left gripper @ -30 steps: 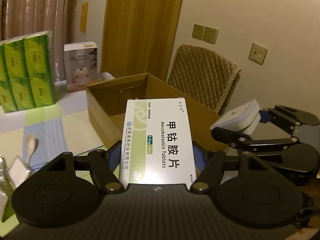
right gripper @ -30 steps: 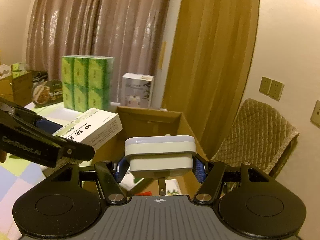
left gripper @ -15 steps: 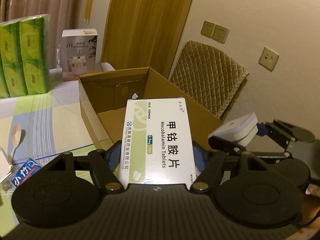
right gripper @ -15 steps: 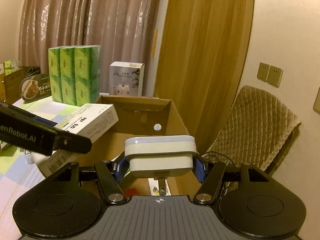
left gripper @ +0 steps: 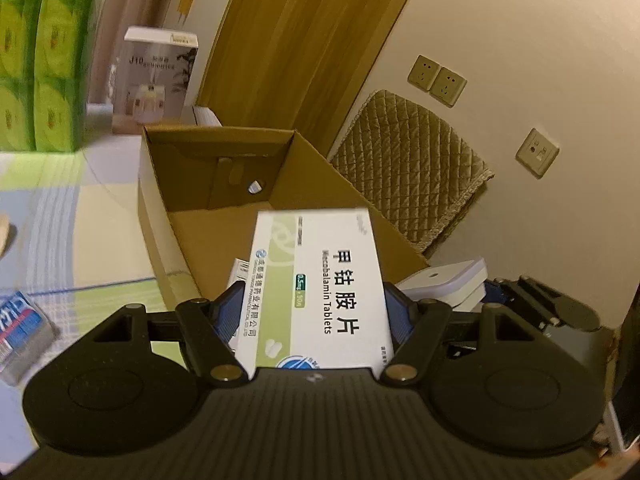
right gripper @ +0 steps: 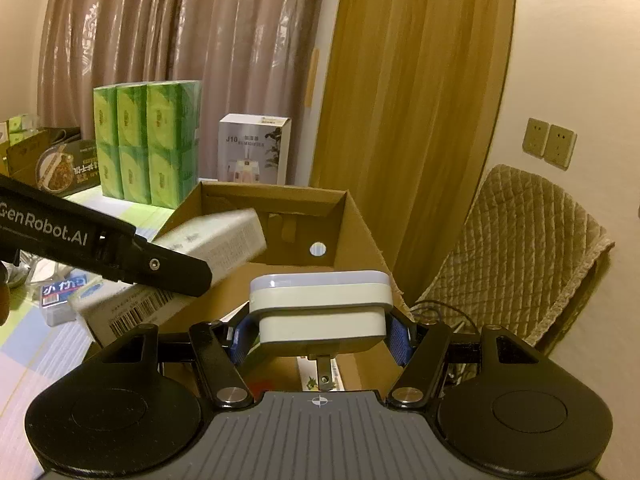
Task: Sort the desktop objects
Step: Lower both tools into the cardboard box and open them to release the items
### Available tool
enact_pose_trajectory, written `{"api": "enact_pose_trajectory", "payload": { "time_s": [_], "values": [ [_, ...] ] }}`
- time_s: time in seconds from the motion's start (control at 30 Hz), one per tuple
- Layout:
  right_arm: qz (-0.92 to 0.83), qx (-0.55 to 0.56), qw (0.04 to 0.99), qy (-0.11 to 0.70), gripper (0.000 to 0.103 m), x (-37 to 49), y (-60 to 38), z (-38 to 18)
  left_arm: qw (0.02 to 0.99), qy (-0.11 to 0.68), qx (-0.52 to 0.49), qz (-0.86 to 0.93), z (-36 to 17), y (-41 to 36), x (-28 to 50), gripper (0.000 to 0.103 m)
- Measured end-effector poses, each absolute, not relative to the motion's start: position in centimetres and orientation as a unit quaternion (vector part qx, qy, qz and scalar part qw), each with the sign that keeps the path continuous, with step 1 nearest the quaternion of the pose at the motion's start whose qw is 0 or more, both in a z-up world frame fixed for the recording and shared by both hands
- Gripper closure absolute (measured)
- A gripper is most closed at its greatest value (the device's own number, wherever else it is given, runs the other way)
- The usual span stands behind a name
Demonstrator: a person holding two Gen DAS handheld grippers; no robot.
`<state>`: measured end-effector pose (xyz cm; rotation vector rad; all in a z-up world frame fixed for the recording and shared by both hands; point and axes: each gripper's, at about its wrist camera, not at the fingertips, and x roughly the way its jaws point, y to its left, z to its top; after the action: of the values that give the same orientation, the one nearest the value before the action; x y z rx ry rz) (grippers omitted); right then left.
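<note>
Cardboard box (left gripper: 224,184) now fills mid-frame: both tongs have moved over it. Left tongs (left gripper: 316,312) clamp the tablets (left gripper: 320,288), right tongs (right gripper: 320,336) clamp the plug (right gripper: 320,304); dropping in looks next.

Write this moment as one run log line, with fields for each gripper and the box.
left gripper: shut on tablet box | right gripper: shut on white plug adapter | cardboard box: open, both items above it

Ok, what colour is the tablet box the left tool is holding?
White with pale green bands and black lettering; the tablet box shows best in the left wrist view.
</note>
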<state>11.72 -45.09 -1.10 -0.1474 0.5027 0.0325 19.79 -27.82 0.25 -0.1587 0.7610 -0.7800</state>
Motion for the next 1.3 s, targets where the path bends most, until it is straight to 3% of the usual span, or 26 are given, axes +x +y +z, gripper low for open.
{"api": "enact_pose_trajectory", "payload": {
  "time_s": [1.2, 1.3],
  "values": [
    [0.045, -0.081, 0.966, 0.243, 0.040, 12.3, -44.1, -0.9, 0.877, 0.334, -0.103, -0.330, 1.7, -24.6, 20.3, 0.033],
    [0.042, -0.089, 0.967, 0.236, 0.023, 12.2, -44.0, -0.8, 0.877, 0.336, -0.103, -0.329, 1.6, -24.5, 20.4, 0.032]
  ]
}}
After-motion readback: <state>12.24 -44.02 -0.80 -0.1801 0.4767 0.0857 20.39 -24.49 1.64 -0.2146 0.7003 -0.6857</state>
